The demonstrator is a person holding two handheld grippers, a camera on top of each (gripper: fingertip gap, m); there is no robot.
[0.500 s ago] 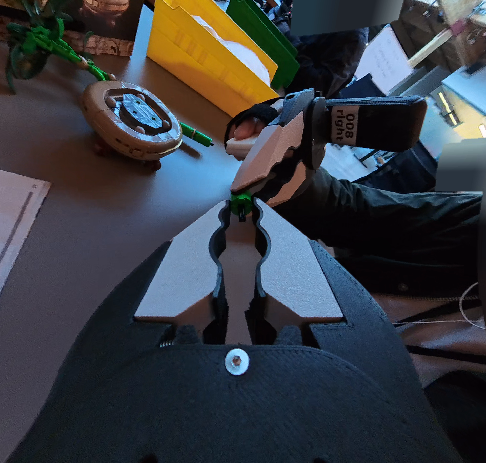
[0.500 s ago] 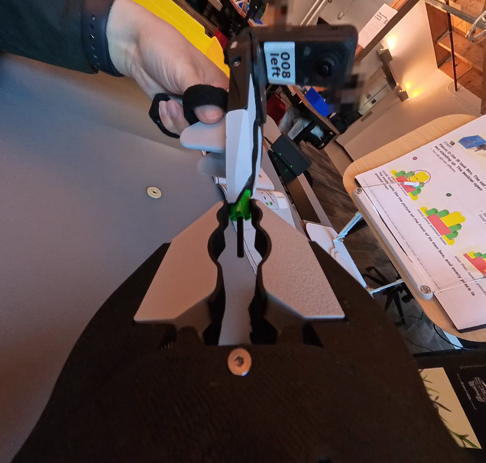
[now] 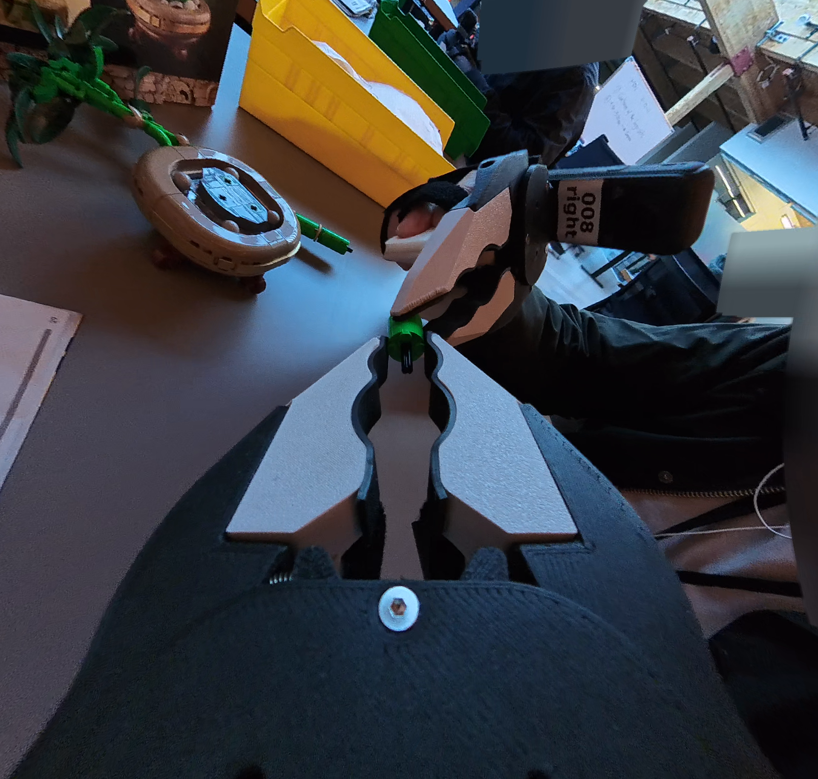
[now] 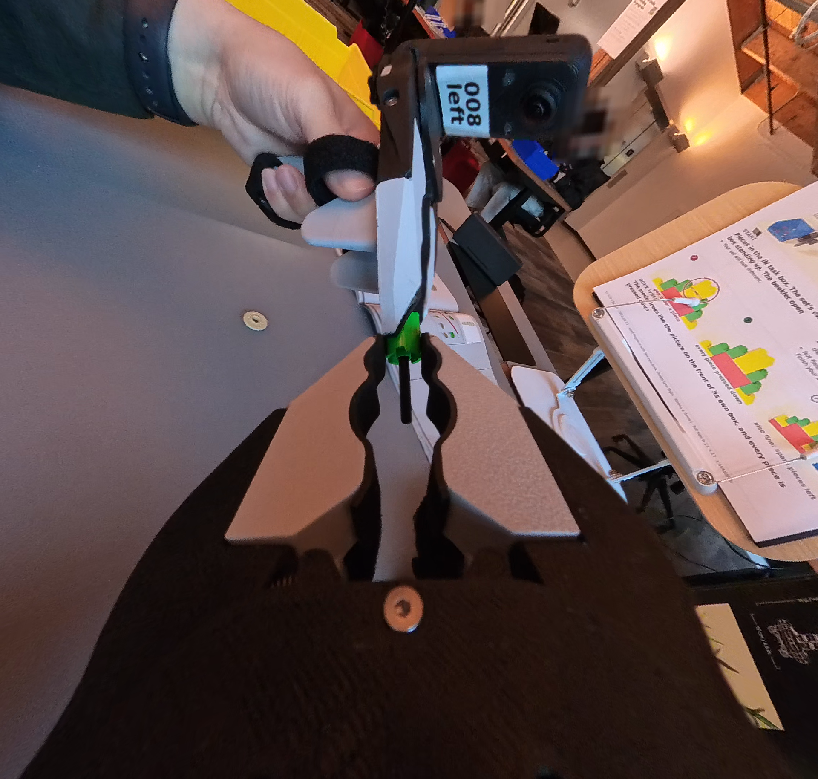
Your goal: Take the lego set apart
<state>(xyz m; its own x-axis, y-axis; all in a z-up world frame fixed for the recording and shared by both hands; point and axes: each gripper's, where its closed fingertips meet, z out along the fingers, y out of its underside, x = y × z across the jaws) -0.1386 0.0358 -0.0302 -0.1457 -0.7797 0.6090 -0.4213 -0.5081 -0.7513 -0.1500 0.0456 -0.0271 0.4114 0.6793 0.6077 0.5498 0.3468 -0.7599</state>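
Observation:
A small green round stem piece (image 3: 405, 335) with a black axle (image 3: 406, 361) through it is held in the air between both grippers. My left gripper (image 3: 405, 343) is shut on its near end. My right gripper (image 3: 409, 317) comes in from the upper right and is shut on its far end. In the right wrist view, my right gripper (image 4: 403, 348) pinches the green piece (image 4: 403, 341), the black axle (image 4: 405, 388) sticks back between its fingers, and the left gripper (image 4: 405, 319) comes down from above. The tan pot base (image 3: 212, 217) lies on the table.
A green stem (image 3: 321, 235) pokes out behind the pot, and leafy green stalks (image 3: 66, 89) lie at the far left by the set's box (image 3: 163, 27). A yellow bin (image 3: 336, 107) and a green bin (image 3: 425, 76) stand behind. A booklet (image 3: 26, 359) lies at the left. An instruction sheet (image 4: 730, 359) is on a side table. My left and right fingertips are right by each other.
Both grippers keep their hold on the green piece. Only a slight shift of the views; nothing was let go or pulled apart.

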